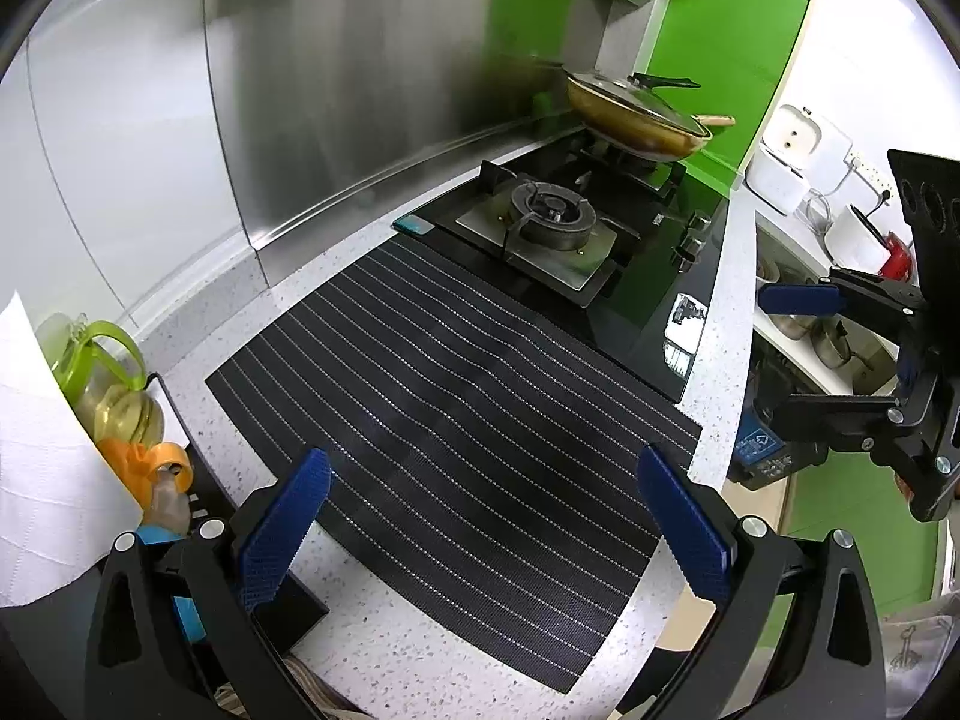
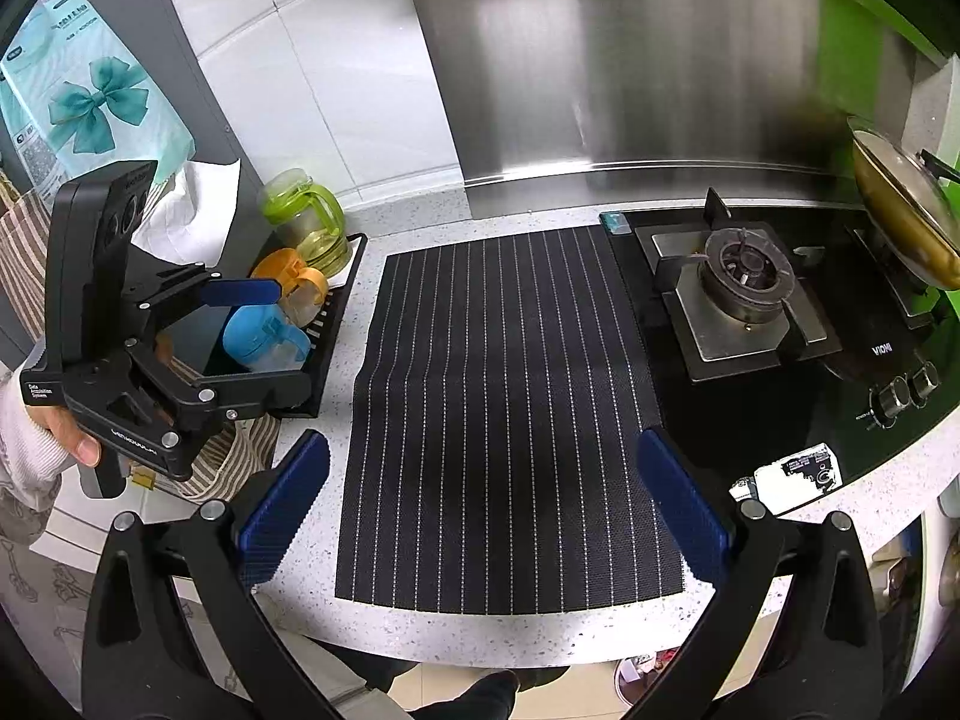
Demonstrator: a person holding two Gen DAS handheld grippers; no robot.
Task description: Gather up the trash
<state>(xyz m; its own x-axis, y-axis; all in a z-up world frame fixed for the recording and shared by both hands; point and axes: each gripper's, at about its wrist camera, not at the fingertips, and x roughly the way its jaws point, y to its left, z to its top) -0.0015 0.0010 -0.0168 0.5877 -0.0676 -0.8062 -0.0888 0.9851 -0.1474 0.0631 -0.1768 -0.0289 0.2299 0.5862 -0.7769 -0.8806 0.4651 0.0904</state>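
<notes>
Meanwhile, both grippers, left and right, hover with fingers spread and empty above the striped mat; no trash visible on the counter, so a blind reach risks toppling the far-left bottles.

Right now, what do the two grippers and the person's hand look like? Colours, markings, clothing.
Both grippers are matte black frames with silver screw heads and blue textured finger pads. The left gripper carries a small white label and embossed lettering on its body. The hand holding it wears a white ribbed sleeve. The right gripper looks identical.
</notes>
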